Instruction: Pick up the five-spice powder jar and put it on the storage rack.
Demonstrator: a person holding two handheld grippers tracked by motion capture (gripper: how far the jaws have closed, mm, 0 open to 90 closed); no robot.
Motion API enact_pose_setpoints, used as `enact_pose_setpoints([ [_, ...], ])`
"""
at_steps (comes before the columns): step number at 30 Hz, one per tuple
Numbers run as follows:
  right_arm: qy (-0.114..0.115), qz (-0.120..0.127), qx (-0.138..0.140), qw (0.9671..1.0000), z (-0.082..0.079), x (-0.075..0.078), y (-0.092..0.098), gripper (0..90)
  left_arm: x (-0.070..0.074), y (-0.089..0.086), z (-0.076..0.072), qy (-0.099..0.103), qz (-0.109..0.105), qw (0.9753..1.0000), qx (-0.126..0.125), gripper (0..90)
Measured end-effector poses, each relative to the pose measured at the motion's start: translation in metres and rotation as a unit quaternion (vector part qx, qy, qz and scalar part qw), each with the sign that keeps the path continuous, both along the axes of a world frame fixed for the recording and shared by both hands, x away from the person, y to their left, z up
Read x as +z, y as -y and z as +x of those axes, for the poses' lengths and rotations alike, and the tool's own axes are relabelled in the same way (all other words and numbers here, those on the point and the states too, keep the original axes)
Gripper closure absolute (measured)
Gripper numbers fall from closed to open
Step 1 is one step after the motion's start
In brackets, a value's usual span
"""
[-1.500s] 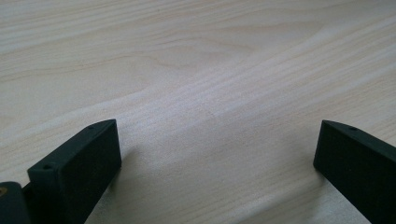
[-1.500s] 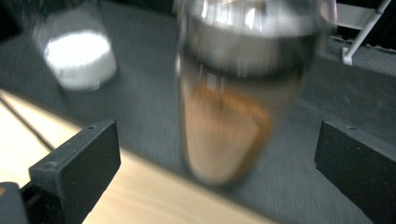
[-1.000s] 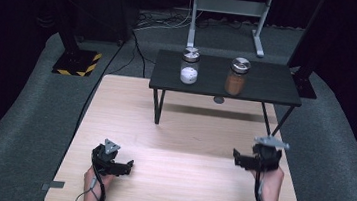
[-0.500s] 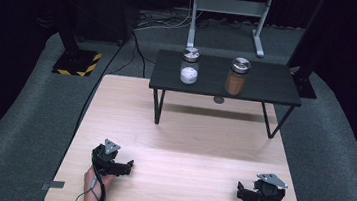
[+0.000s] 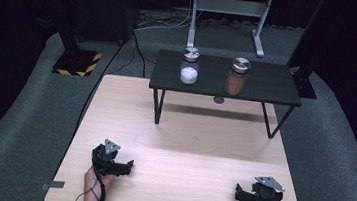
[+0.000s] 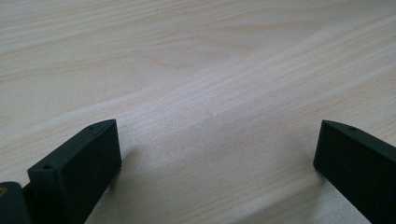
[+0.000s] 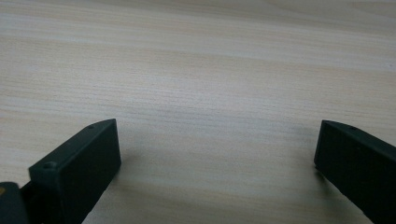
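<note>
Jars, 2, on black side table (image 5: 268,85) at far end: white-filled jar (image 5: 189,66) left, brown-filled jar (image 5: 237,76) right. High view: left gripper (image 5: 120,167), right gripper (image 5: 243,196) low on wooden tabletop (image 5: 187,136), near edge. Left gripper view: jaws spread wide over bare wood. Right gripper view: same, jaws wide apart.

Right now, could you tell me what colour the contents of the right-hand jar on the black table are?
Orange-brown, under a silver lid; the right-hand jar shows best in the high view.

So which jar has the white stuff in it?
The left jar on the small black table, the one with the white lump at its bottom. The other jar, to its right, is full of orange-brown powder.
</note>
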State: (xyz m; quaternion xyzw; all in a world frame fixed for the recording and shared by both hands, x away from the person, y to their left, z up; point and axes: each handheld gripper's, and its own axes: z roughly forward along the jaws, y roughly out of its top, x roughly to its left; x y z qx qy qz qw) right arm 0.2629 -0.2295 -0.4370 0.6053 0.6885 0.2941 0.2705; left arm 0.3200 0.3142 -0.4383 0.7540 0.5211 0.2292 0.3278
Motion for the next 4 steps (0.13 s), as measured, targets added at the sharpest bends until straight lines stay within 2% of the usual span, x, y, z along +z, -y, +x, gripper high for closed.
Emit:
enact_pose_setpoints([
  [4,-0.003,0.004,0.006,1.0,0.0013,0.0002,0.0026,0.0,0.0,0.0,0.0,0.0,0.0,1.0,0.0,0.6],
])
